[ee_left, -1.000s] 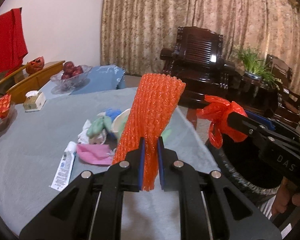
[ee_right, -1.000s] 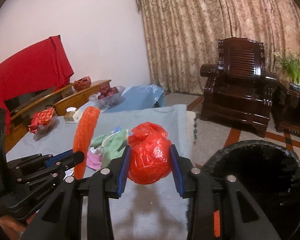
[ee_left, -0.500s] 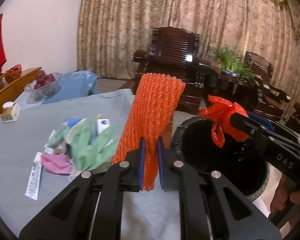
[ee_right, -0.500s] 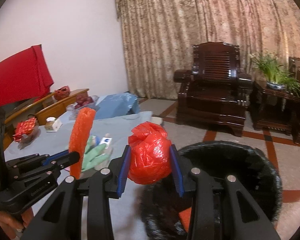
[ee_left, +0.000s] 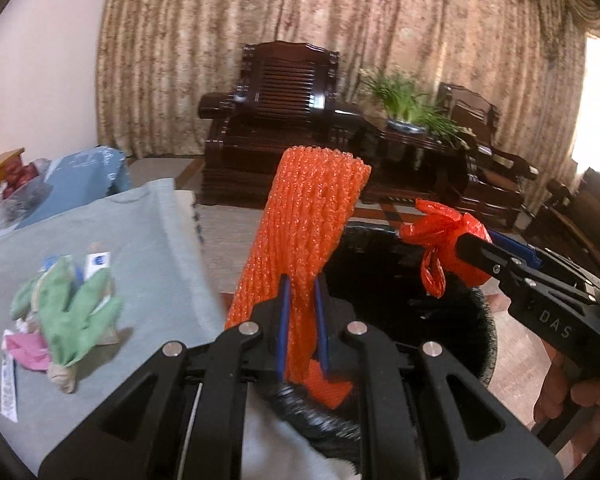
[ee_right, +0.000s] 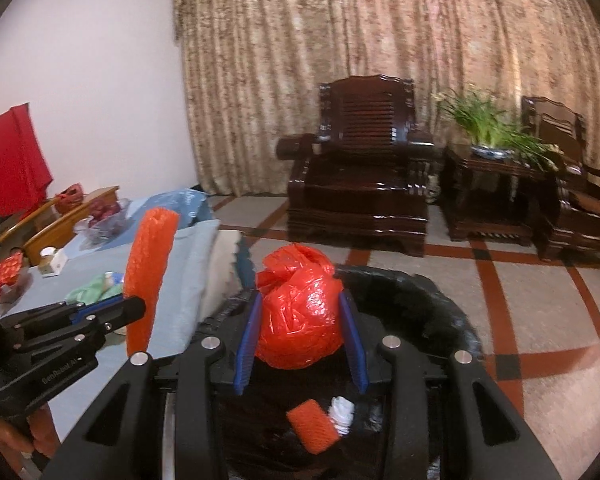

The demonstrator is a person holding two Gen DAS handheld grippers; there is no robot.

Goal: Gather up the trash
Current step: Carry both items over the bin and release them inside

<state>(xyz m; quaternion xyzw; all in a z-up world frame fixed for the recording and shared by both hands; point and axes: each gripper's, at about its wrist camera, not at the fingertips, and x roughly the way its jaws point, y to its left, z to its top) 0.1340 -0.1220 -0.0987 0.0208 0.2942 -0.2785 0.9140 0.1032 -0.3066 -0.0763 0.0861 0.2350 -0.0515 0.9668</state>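
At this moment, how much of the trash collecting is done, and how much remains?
Done: an orange foam piece and white scrap already lie in the black bin. In hand: the left gripper pinches an orange foam net, and the right gripper clamps a red plastic bag above the bin. Left: the green glove, pink scrap and wrappers on the table.

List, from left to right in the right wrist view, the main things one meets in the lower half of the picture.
Left gripper holding the orange foam net sleeve → crumpled red plastic bag between the right gripper's fingers → black bin's rim → red-striped tiled floor.
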